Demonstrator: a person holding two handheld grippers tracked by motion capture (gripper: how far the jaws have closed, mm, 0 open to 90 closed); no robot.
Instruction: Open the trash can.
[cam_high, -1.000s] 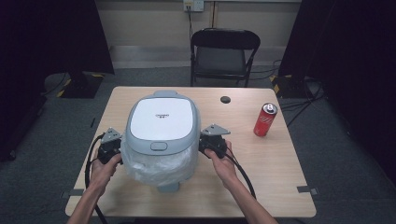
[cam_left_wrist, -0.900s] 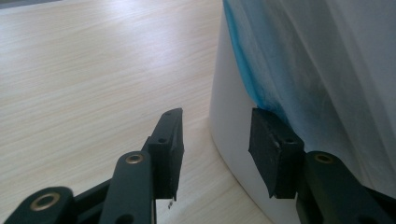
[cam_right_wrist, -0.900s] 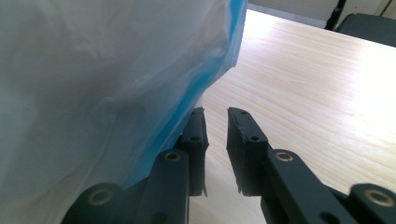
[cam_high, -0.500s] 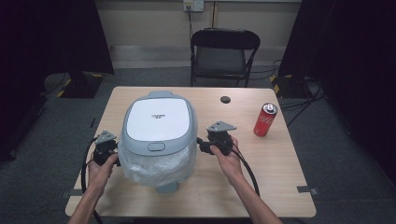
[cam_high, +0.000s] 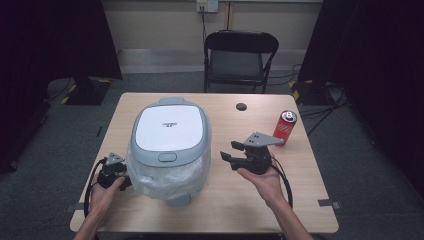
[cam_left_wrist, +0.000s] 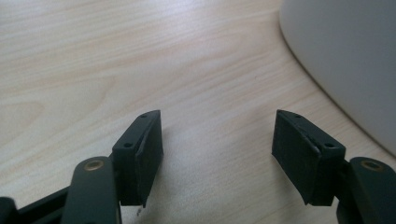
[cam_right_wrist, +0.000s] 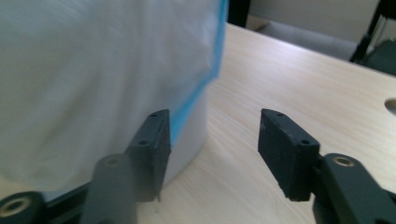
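Observation:
A grey bin with a white lid (cam_high: 170, 127) stands mid-table, and a clear plastic bag (cam_high: 165, 177) hangs around its body. My left gripper (cam_high: 122, 181) rests low beside the bin's left side. Its jaws have just been opening, and the left gripper (cam_left_wrist: 217, 126) has only bare table between them, with the bin's white wall (cam_left_wrist: 355, 60) to the right. My right gripper (cam_high: 227, 152) is held off the bin's right side, pointing at it. The right gripper (cam_right_wrist: 215, 126) stands open with nothing between its jaws, which have just been closing a little. The bag (cam_right_wrist: 93, 70) hangs at the left.
A red drink can (cam_high: 285, 127) stands at the right of the wooden table (cam_high: 235, 210), just behind my right hand. A small black disc (cam_high: 242, 106) lies near the far edge. A black folding chair (cam_high: 240, 55) stands beyond the table.
Both grippers were against the bin's sides a second ago. The right one has drawn away to the right and risen, the left one has sunk toward the table, and both sets of jaws have opened.

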